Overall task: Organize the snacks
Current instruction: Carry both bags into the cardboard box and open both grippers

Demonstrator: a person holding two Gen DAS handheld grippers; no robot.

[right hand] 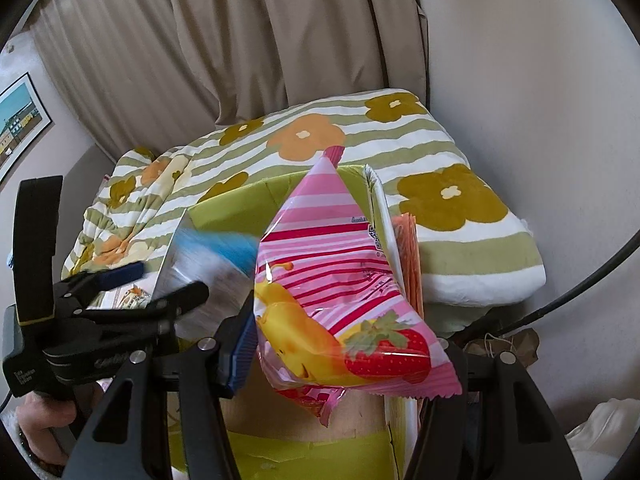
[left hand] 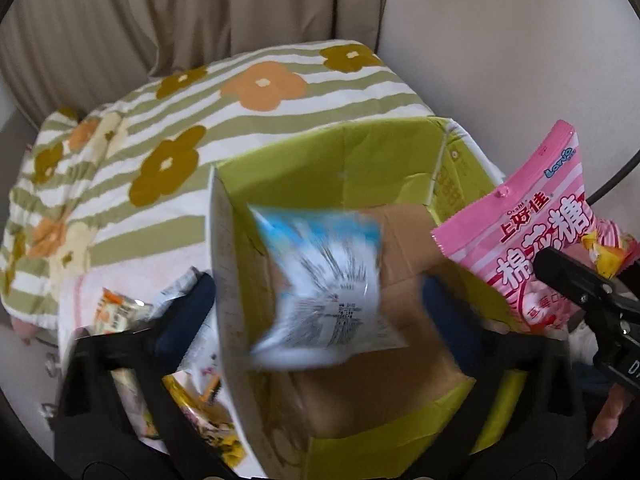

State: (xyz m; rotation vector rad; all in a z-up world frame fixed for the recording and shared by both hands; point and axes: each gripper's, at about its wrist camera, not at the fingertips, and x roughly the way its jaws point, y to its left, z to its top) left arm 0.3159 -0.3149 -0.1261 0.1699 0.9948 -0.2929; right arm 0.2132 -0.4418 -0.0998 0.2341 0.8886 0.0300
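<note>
A blue-and-white snack packet point(left hand: 320, 288), blurred, hangs loose between the wide-spread fingers of my left gripper point(left hand: 314, 308), and neither pad touches it. It is over the open lime-green cardboard box point(left hand: 360, 152) with a brown bottom. My right gripper point(right hand: 348, 360) is shut on a pink striped marshmallow packet point(right hand: 340, 300) with a strawberry picture, held above the box point(right hand: 240, 204) near its right wall. In the left wrist view the pink packet point(left hand: 532, 240) shows at the right. In the right wrist view the left gripper point(right hand: 168, 280) and the blurred blue packet point(right hand: 216, 256) are at the left.
The box rests against a green-striped flowered blanket point(left hand: 200, 128), with beige curtains point(right hand: 260, 40) and a wall behind. Several loose snack packets point(left hand: 120, 312) lie left of the box. An orange packet point(right hand: 406, 248) stands by its right wall. A person's hand point(right hand: 44, 420) holds the left gripper.
</note>
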